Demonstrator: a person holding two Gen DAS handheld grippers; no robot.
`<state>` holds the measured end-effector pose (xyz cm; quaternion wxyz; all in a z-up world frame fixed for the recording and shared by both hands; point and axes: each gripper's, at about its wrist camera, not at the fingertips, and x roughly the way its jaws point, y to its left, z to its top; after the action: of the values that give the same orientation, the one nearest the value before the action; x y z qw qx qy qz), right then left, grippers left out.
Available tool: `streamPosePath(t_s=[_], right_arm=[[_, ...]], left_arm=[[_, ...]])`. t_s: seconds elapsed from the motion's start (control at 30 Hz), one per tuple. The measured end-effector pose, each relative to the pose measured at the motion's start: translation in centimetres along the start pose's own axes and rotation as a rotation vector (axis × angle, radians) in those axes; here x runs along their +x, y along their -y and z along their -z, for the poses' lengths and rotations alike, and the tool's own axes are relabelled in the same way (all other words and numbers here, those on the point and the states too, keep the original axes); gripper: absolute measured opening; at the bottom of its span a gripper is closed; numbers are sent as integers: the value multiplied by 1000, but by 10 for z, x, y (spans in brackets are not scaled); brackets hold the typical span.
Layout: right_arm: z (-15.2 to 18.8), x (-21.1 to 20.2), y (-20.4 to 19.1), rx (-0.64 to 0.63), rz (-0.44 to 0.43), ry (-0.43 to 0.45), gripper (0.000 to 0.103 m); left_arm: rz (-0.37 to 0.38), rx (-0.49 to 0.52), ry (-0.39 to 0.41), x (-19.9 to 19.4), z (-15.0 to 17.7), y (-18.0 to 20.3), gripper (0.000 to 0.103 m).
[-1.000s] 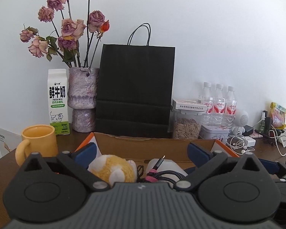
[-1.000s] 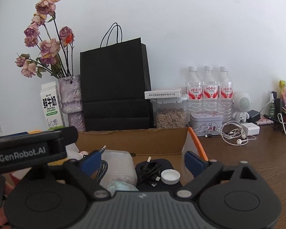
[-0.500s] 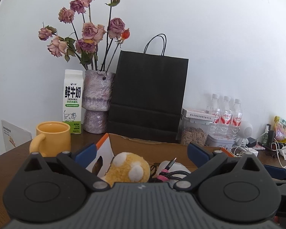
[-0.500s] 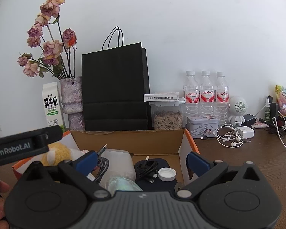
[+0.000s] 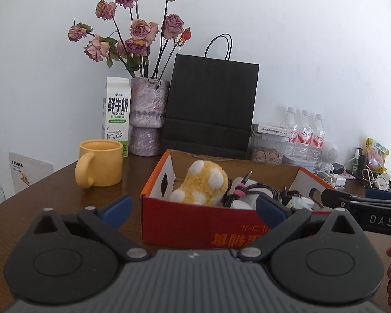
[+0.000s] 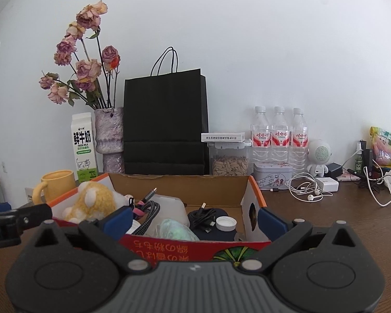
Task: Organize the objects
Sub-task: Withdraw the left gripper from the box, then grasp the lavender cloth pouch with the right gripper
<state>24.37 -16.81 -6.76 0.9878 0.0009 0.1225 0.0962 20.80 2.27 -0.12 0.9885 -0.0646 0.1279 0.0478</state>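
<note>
- The box [image 5: 216, 224], red and orange cardboard, stands on the brown table [image 5: 52, 200] just in front of both cameras, near a yellow mug [image 5: 100, 163] and a black paper bag [image 5: 208, 109].
- It already holds a yellow plush toy [image 5: 204, 182], a braided cable [image 6: 147, 212], a white bottle cap [image 6: 225, 223] and a pale green bundle [image 6: 176, 230].
- The left hand-held gripper [image 5: 193, 208] hangs before the box's near wall with fingers spread and nothing between them.
- The right hand-held gripper [image 6: 194, 220] is likewise spread wide and empty, low at the box's right front corner.
- The step in hand looks like picking the next loose thing; the earphones [image 6: 309, 191] on the table to the right seem a fair candidate.
- Pinch tangled cords at a bunched part, lift clear of the box rim, and lower them into a bare spot rather than onto the toy.
</note>
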Motion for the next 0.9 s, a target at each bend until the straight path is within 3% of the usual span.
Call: streamPosePath(t_s=[0.23,0.43,0.67,0.73,0.77,0.8,0.9], right_arm=[[20,-32,-7,-41,-17,-19,102],[21,-44,-23,-85,-105,-37,102],[20,7,-65,-156,-142,-233,101],[23,21,-73,-180,-129,-283,95],[26,26,-75,-192,-127,-308,80],[28,28,-75,-192,-132,-323,51],[30,14,-70,-167,-148,-284,37]], left_arm=[[7,-15,-76,-21,14,-14,103],[9,46,-141,-35,25,-18,103],[50,-59,-229,-31,30,-42,103],[51,-63,-232,-31,30,-43,103],[52,-63,-234,-31,31,-43,103],[55,-65,-238,-31,31,-43,103],[58,-78,-250,-29,31,-45,103]])
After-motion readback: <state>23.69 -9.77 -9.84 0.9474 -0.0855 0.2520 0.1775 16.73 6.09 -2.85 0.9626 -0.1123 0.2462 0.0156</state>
